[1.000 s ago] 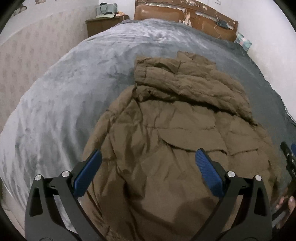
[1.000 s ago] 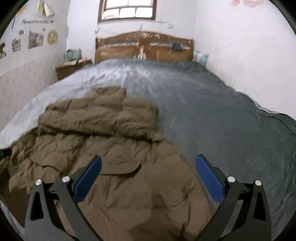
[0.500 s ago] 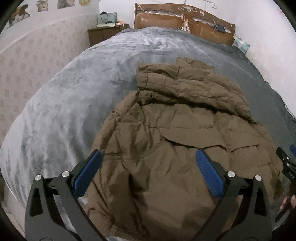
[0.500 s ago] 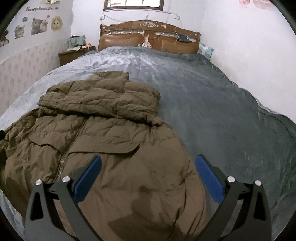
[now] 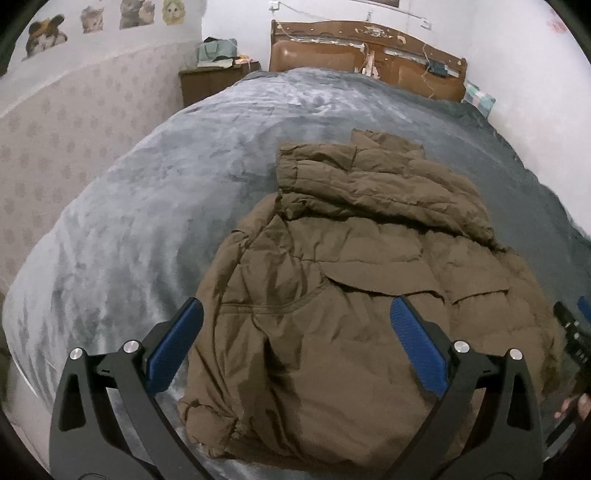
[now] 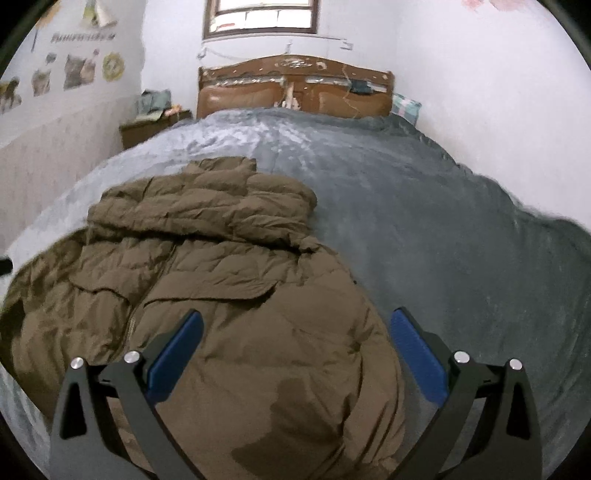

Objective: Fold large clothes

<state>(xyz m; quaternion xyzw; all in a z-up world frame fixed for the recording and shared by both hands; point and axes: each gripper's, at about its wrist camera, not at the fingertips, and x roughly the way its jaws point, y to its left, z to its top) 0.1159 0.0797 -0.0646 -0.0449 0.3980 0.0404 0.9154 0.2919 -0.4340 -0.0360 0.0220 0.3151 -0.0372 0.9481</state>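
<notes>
Grey blanket [image 5: 155, 206] covers bed. Brown padded jacket [image 5: 351, 295] lies on its near half, long axis toward headboard [image 6: 295, 86], collar end far, hem near. Left gripper [image 5: 295, 345] and right gripper [image 6: 295, 347]: both spread wide, empty, above hem.

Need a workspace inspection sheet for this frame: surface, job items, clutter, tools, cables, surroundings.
Surface: bed with grey plush blanket, wrinkled, mostly bare on its right side.
Job's things: brown puffer jacket lying on the blanket, sleeves folded across the chest, hem end nearest the cameras.
Clutter: nothing seen on the bed besides the jacket.
Grippers: left tool open, above the jacket's hem, holding nothing; right tool open, above the jacket's right edge, holding nothing.
Cables: cords draped on the headboard.
Surroundings: nightstand with items on top, animal stickers on the wall, window.
</notes>
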